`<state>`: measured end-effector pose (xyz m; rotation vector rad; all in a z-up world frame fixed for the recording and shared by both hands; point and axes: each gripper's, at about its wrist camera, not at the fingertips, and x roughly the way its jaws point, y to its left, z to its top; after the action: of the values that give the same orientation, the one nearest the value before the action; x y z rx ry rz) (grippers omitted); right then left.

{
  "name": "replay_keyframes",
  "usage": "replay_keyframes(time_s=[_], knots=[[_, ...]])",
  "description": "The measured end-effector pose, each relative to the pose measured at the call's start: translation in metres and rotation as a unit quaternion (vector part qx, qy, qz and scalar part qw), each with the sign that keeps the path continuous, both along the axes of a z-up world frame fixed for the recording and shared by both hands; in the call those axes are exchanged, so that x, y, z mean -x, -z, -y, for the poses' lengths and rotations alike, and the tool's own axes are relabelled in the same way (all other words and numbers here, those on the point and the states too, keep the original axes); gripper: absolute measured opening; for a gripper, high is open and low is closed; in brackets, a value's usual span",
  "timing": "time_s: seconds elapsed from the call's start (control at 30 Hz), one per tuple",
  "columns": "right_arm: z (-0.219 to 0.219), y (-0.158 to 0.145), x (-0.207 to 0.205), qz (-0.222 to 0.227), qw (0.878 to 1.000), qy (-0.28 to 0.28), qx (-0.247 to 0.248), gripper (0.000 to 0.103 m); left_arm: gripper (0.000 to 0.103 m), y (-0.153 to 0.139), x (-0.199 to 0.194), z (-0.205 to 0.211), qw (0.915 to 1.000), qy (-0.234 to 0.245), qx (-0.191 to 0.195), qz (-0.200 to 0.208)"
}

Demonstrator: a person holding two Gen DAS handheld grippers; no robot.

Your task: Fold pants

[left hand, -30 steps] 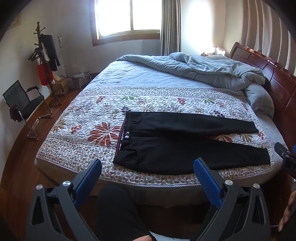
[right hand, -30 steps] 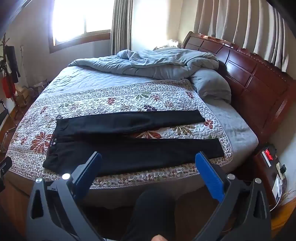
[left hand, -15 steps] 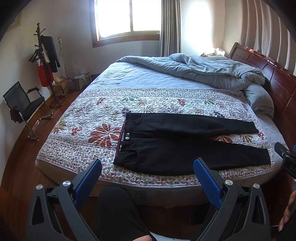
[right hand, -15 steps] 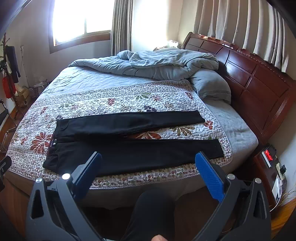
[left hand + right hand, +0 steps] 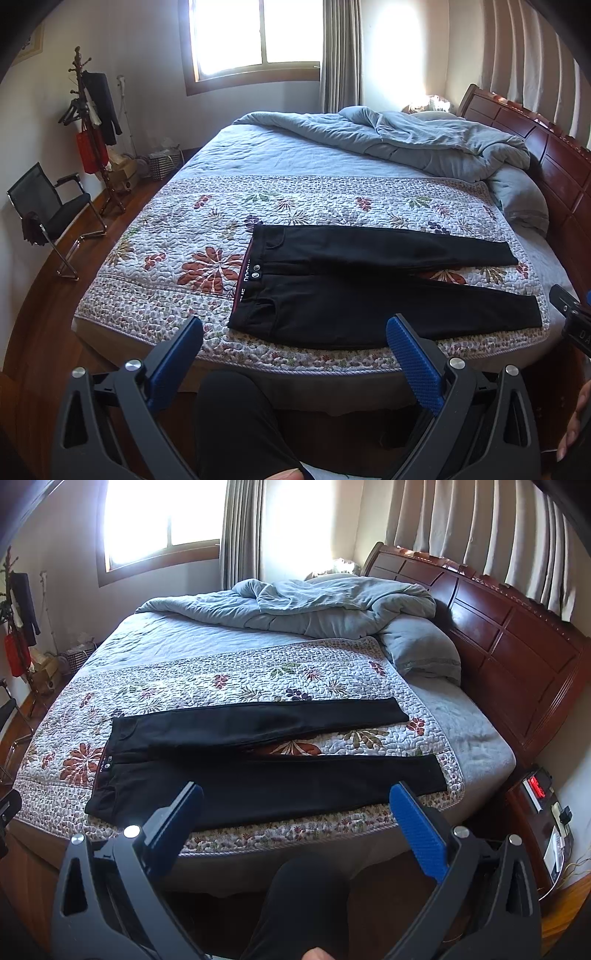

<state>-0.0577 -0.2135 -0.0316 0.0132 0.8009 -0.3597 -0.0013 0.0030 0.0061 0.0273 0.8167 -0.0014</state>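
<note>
While both tools hang short of the mattress, no fold has begun.

Item 1, far left: office chair (image 5: 51,210) and coat stand (image 5: 88,122), against the wall, well apart from the work.

Item 2: left gripper (image 5: 293,332), jaws spread wide and holding nothing, aimed at the waistband end; likely positioned to take that end.

Item 3: pants (image 5: 351,291), black, lying flat on the floral quilt (image 5: 166,236) near the bed's near edge. Waistband at left, 2 legs running right and splayed in a narrow V, quilt showing between them. Laid out this way, presumably so 1 leg can be brought over the other.

Item 4: right gripper (image 5: 295,805), jaws likewise wide apart and empty, facing the near leg toward the cuff end; judged ready to handle the hems.

Item 5: grey duvet (image 5: 314,605), bunched at the far side, clear of the pants.

Item 6, far right: wooden headboard (image 5: 517,653) and nightstand (image 5: 543,812).
</note>
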Motion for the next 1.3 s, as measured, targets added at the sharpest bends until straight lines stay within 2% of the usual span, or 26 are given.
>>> replay_keyframes(time_s=[1.3], knots=[[0.0042,0.0086,0.0045,0.006,1.0,0.002,0.003,0.1,0.099,0.0072,-0.0019,0.0086,1.0,0.005,-0.003,-0.004]])
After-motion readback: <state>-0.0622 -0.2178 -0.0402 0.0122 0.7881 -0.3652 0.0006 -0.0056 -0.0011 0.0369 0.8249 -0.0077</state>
